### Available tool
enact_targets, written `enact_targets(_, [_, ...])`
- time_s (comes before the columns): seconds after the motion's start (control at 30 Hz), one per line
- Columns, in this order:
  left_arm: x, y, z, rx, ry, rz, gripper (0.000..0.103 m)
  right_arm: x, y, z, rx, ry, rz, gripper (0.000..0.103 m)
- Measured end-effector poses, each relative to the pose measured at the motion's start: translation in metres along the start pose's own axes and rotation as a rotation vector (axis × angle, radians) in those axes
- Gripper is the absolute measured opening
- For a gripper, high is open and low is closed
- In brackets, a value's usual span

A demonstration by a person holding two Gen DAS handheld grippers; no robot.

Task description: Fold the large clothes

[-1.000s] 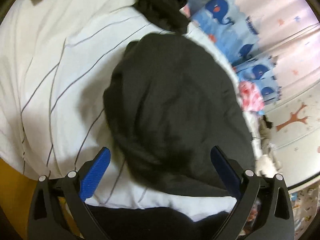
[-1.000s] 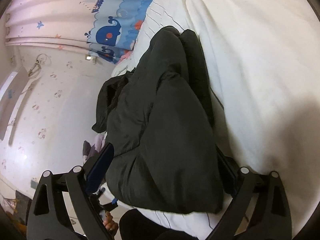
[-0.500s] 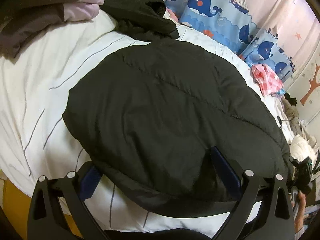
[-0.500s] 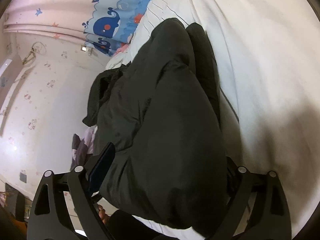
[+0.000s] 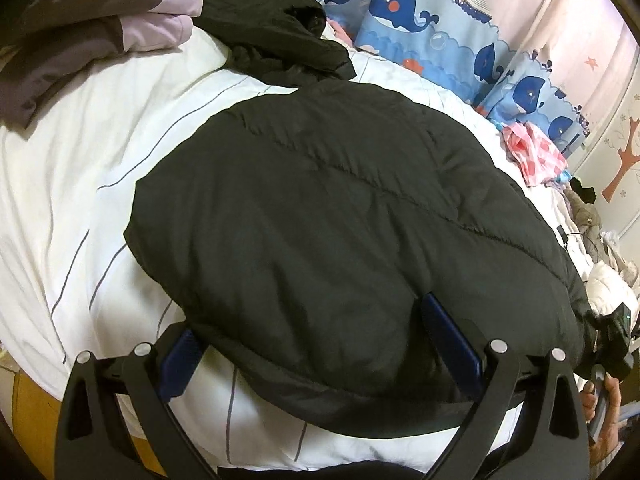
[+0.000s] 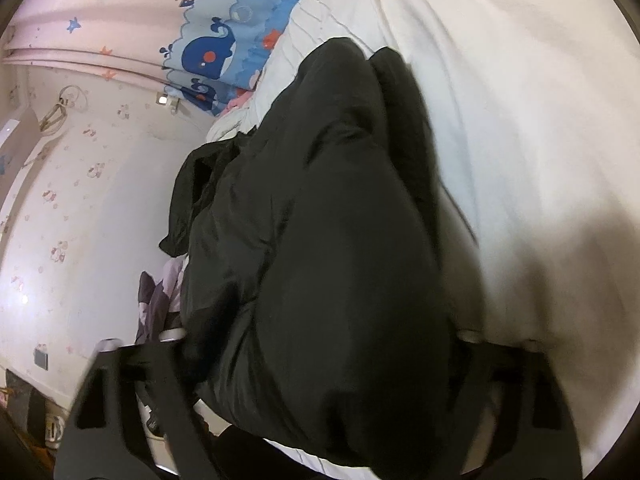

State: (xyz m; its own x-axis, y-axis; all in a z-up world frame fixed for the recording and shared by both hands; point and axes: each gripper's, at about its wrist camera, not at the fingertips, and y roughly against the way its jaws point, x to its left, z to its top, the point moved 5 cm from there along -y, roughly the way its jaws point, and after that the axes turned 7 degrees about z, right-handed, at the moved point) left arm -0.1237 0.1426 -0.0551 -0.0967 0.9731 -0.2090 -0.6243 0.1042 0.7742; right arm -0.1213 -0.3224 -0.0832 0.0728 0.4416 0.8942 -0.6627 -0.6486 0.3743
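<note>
From the left wrist, a black padded jacket [image 5: 344, 216] lies folded on a white striped bed [image 5: 80, 160], other clothes piled at the far edge, and the left gripper [image 5: 316, 336] stands wide, its blue fingers [image 5: 450, 336] straddling the jacket's near hem without pinching it. From the right wrist, the same jacket [image 6: 328, 264] fills the view along the bed's [image 6: 520, 140] edge and hides the right gripper [image 6: 320, 372] fingertips, so I cannot tell whether it grips; the jacket looks soft, bulky, light and slippery, best taken by a thick hem or seam
</note>
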Motion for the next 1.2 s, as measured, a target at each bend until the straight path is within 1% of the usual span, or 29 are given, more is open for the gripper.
enact_targets(0.03, [-0.001, 0.001, 0.0, -0.002, -0.004, 0.003, 0.096, -0.004, 0.002, 0.0, -0.003, -0.009, 0.007, 0.041])
enact_targets(0.07, [-0.002, 0.001, 0.0, 0.0, -0.004, 0.002, 0.096, -0.005, 0.002, 0.0, -0.003, -0.013, 0.013, 0.039])
enact_targets(0.13, [0.001, -0.003, 0.002, 0.029, 0.036, -0.049, 0.096, 0.0, 0.003, -0.001, -0.006, 0.01, 0.0, 0.03])
enact_targets(0.17, [0.008, -0.009, 0.005, 0.073, 0.102, -0.125, 0.096, 0.011, 0.005, 0.0, -0.013, 0.048, -0.012, 0.028])
enact_targets(0.2, [0.014, -0.015, 0.006, 0.111, 0.16, -0.178, 0.096, 0.019, 0.006, 0.0, -0.019, 0.075, -0.022, 0.026])
enact_targets(0.23, [0.02, -0.019, 0.007, 0.152, 0.225, -0.241, 0.092, 0.03, 0.01, 0.001, -0.029, 0.105, -0.024, 0.023])
enact_targets(0.27, [0.026, -0.021, 0.009, 0.186, 0.282, -0.309, 0.072, 0.039, 0.013, 0.002, -0.038, 0.126, -0.018, 0.023])
enact_targets(0.33, [0.029, -0.014, 0.013, 0.195, 0.285, -0.353, 0.049, 0.065, 0.026, 0.002, -0.061, 0.18, 0.02, 0.019])
enact_targets(0.37, [0.029, -0.006, 0.015, 0.184, 0.276, -0.372, 0.039, 0.074, 0.032, 0.0, -0.067, 0.201, 0.034, 0.019])
enact_targets(0.43, [0.027, 0.023, 0.015, 0.155, 0.253, -0.424, 0.035, 0.094, 0.049, -0.008, -0.077, 0.248, 0.054, 0.018])
enact_targets(0.5, [0.028, 0.045, 0.01, 0.146, 0.232, -0.456, 0.035, 0.096, 0.065, -0.019, -0.078, 0.251, 0.063, 0.018])
enact_targets(0.53, [0.03, 0.05, 0.005, 0.153, 0.236, -0.471, 0.035, 0.088, 0.073, -0.026, -0.071, 0.23, 0.062, 0.018])
enact_targets(0.57, [0.034, 0.051, -0.005, 0.18, 0.245, -0.488, 0.035, 0.081, 0.077, -0.03, -0.066, 0.212, 0.058, 0.018])
enact_targets(0.6, [0.038, 0.046, -0.015, 0.22, 0.253, -0.487, 0.035, 0.064, 0.083, -0.035, -0.06, 0.171, 0.052, 0.018])
enact_targets(0.63, [0.042, 0.039, -0.026, 0.257, 0.259, -0.476, 0.035, 0.053, 0.088, -0.036, -0.056, 0.134, 0.058, 0.018])
enact_targets(0.67, [0.046, 0.03, -0.042, 0.315, 0.27, -0.46, 0.038, 0.043, 0.092, -0.04, -0.059, 0.082, 0.082, 0.018])
enact_targets(0.7, [0.049, 0.024, -0.053, 0.351, 0.294, -0.463, 0.042, 0.037, 0.097, -0.043, -0.068, 0.034, 0.12, 0.018])
enact_targets(0.73, [0.05, 0.02, -0.061, 0.368, 0.311, -0.461, 0.055, 0.039, 0.1, -0.044, -0.075, 0.017, 0.146, 0.019])
enact_targets(0.77, [0.051, 0.019, -0.068, 0.378, 0.324, -0.445, 0.068, 0.044, 0.101, -0.044, -0.076, 0.013, 0.166, 0.018])
enact_targets(0.8, [0.051, 0.019, -0.07, 0.37, 0.325, -0.436, 0.073, 0.051, 0.103, -0.043, -0.074, 0.016, 0.186, 0.018])
enact_targets(0.83, [0.049, 0.02, -0.07, 0.359, 0.329, -0.443, 0.076, 0.062, 0.103, -0.041, -0.068, 0.031, 0.2, 0.018])
enact_targets(0.9, [0.041, 0.02, -0.066, 0.352, 0.33, -0.48, 0.079, 0.081, 0.105, -0.038, -0.055, 0.069, 0.214, 0.018])
enact_targets(0.97, [0.03, 0.014, -0.058, 0.328, 0.345, -0.494, 0.084, 0.089, 0.108, -0.036, -0.046, 0.097, 0.208, 0.018])
enact_targets(1.0, [0.028, 0.012, -0.055, 0.321, 0.358, -0.503, 0.086, 0.088, 0.11, -0.036, -0.042, 0.113, 0.184, 0.018])
enact_targets(1.07, [0.023, 0.003, -0.048, 0.307, 0.396, -0.506, 0.091, 0.076, 0.111, -0.036, -0.037, 0.092, 0.16, 0.018])
enact_targets(1.1, [0.021, -0.005, -0.044, 0.302, 0.427, -0.498, 0.092, 0.06, 0.111, -0.037, -0.036, 0.072, 0.13, 0.018])
enact_targets(1.13, [0.02, -0.013, -0.043, 0.315, 0.458, -0.498, 0.092, 0.042, 0.11, -0.039, -0.03, 0.052, 0.099, 0.018])
enact_targets(1.17, [0.017, -0.021, -0.042, 0.335, 0.489, -0.506, 0.092, 0.03, 0.108, -0.041, -0.019, 0.032, 0.086, 0.018])
enact_targets(1.2, [0.014, -0.027, -0.041, 0.335, 0.513, -0.512, 0.092, 0.011, 0.105, -0.046, 0.006, -0.003, 0.071, 0.019])
